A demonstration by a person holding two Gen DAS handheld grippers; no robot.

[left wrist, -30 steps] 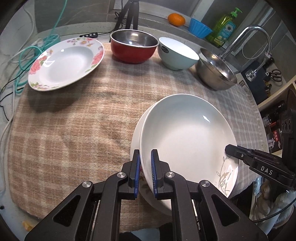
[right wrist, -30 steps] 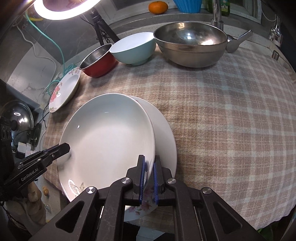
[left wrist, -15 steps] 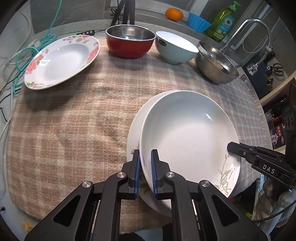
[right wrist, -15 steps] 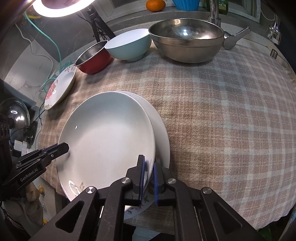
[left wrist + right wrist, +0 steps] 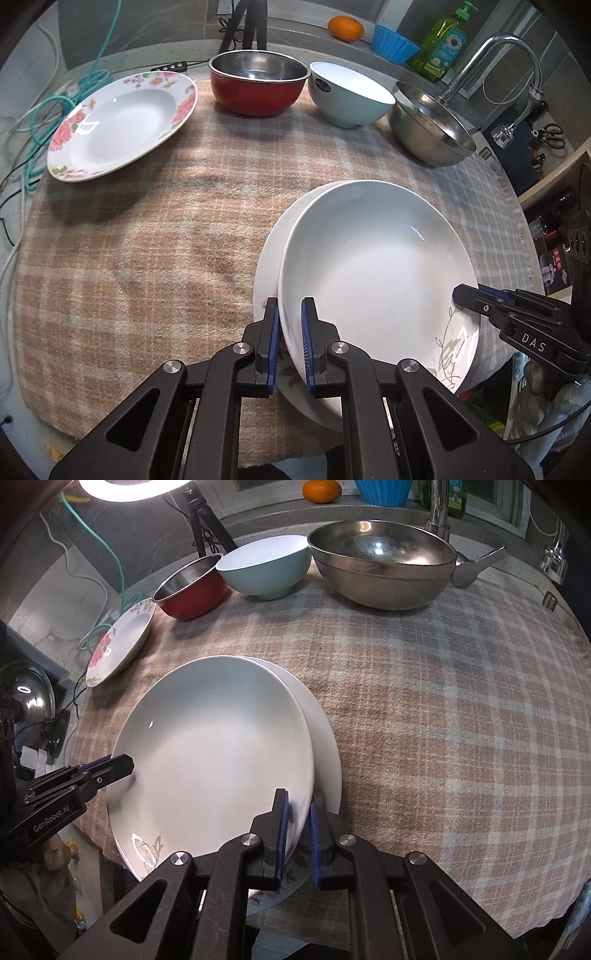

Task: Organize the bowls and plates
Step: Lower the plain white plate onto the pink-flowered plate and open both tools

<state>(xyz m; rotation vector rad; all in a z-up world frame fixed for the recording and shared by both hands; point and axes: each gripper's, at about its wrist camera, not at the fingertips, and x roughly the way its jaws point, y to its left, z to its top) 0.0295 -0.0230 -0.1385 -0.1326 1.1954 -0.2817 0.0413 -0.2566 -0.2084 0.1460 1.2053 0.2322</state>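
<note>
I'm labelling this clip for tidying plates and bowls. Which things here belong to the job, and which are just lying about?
Job:
- white plate, on a second plate
- floral plate
- red bowl
- pale blue bowl
- steel bowl

Lying about:
- orange
- blue cup
- soap bottle
- scissors
- cables

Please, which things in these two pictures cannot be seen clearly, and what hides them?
- Lower floral plate: both views, mostly covered by the white reed-patterned plate.
- Right gripper, jaws opening: right wrist view, pad contact with the rim unclear.
- Green soap bottle label: left wrist view, too small.
</note>
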